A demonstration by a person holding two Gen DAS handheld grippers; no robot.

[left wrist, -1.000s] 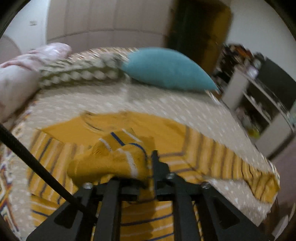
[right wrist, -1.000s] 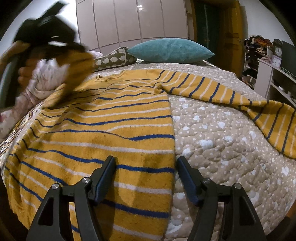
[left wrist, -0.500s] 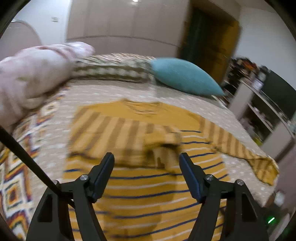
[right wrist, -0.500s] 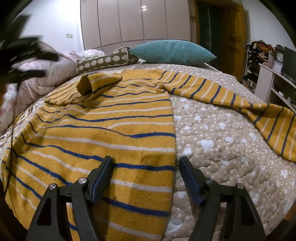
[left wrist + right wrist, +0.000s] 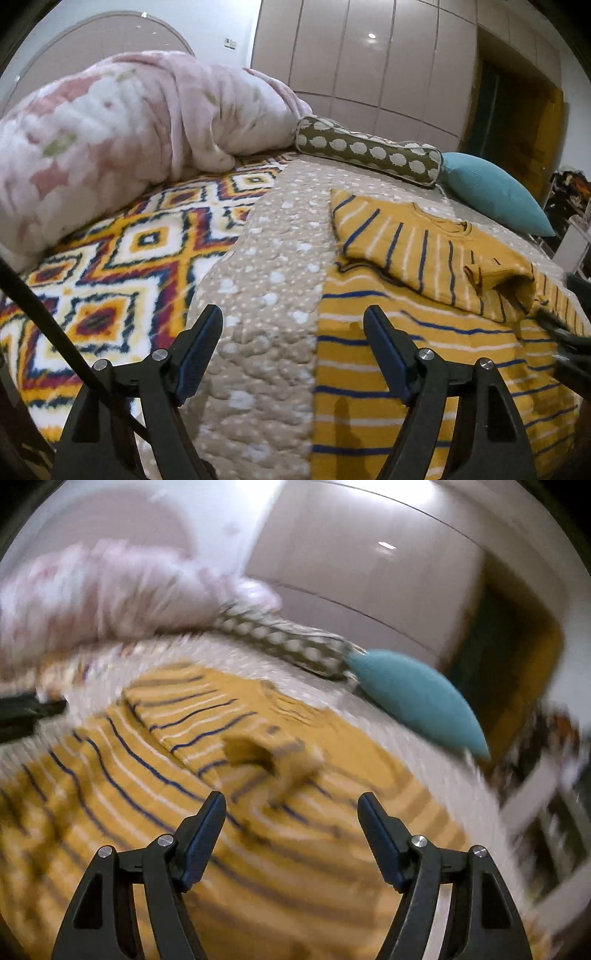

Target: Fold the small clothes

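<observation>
Sweater (image 5: 424, 354) edge just beside left tool (image 5: 293, 345); both tools gaping, empty; right tool (image 5: 291, 825) above sweater

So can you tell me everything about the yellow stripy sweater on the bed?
The yellow striped sweater is mustard knit with thin blue and white stripes. It lies spread out on the beige dotted quilt. One sleeve is folded across the chest, its open cuff facing the hem, and the neckline points toward the teal pillow. Nothing grips it: the left gripper and right gripper are both open and empty.
</observation>
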